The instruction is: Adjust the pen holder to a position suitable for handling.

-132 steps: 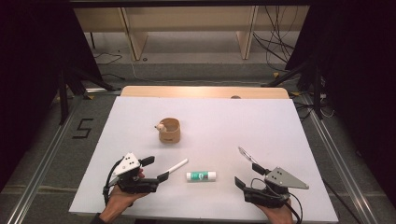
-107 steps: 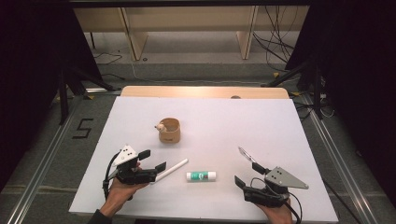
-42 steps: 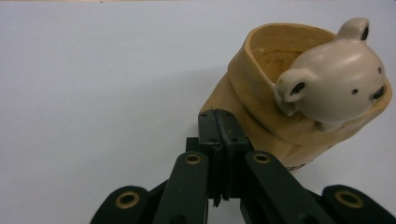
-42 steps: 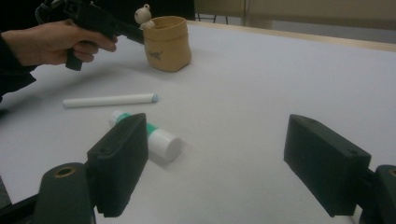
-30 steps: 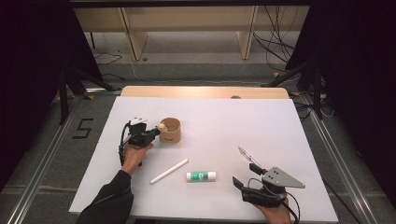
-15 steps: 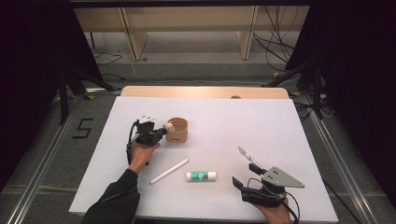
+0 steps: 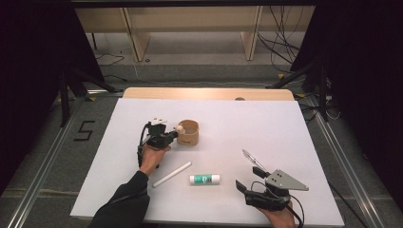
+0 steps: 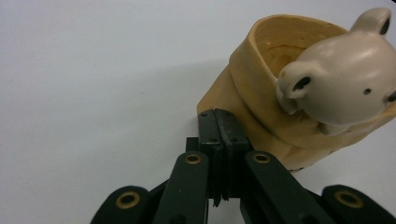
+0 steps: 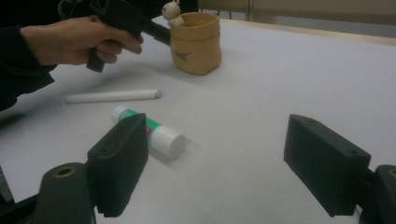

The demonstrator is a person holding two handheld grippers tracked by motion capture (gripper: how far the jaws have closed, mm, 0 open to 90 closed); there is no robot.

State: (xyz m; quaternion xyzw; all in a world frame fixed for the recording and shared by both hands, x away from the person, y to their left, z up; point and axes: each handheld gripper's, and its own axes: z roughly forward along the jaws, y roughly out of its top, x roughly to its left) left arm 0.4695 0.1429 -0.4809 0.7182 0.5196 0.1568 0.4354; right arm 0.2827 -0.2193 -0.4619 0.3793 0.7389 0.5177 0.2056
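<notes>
My left tongs (image 7: pixel 172 136) are closed, the two black jaws pressed flat together with nothing between them. Their tip is just beside the tan pouch (image 7: pixel 188 133), at its lower wall; I cannot tell if it really touches. In the left gripper view the pouch (image 8: pixel 261 88) stands upright and open at the top, and a small cream bear figure (image 8: pixel 343 84) sits on its rim.

My right tongs (image 7: pixel 247 187) rest near the front right corner of the counter (image 7: pixel 266 123), with the jaws wide apart and holding nothing. In the right gripper view a glue stick (image 9: pixel 154 133) lies on its side in front of the left jaw, and beyond it a white stick (image 9: pixel 112 96) like a chalk lies flat.

The counter is covered by a plain white sheet, matte and clean. At its far edge a strip of pale wood (image 7: pixel 209 93) shows. In the high view the white stick (image 7: pixel 172 174) and the glue stick (image 7: pixel 205 179) lie near each other between my two hands, apart from the pouch.

Around the counter the room is dark, with black curtains (image 7: pixel 361 57) on both sides. The floor (image 7: pixel 43 156) is grey, with metal rails and a mark like the figure 5 (image 7: pixel 84 130) at the left. Behind stand legs of light wooden furniture (image 7: pixel 138 40) and some loose cables (image 7: pixel 280 40).
</notes>
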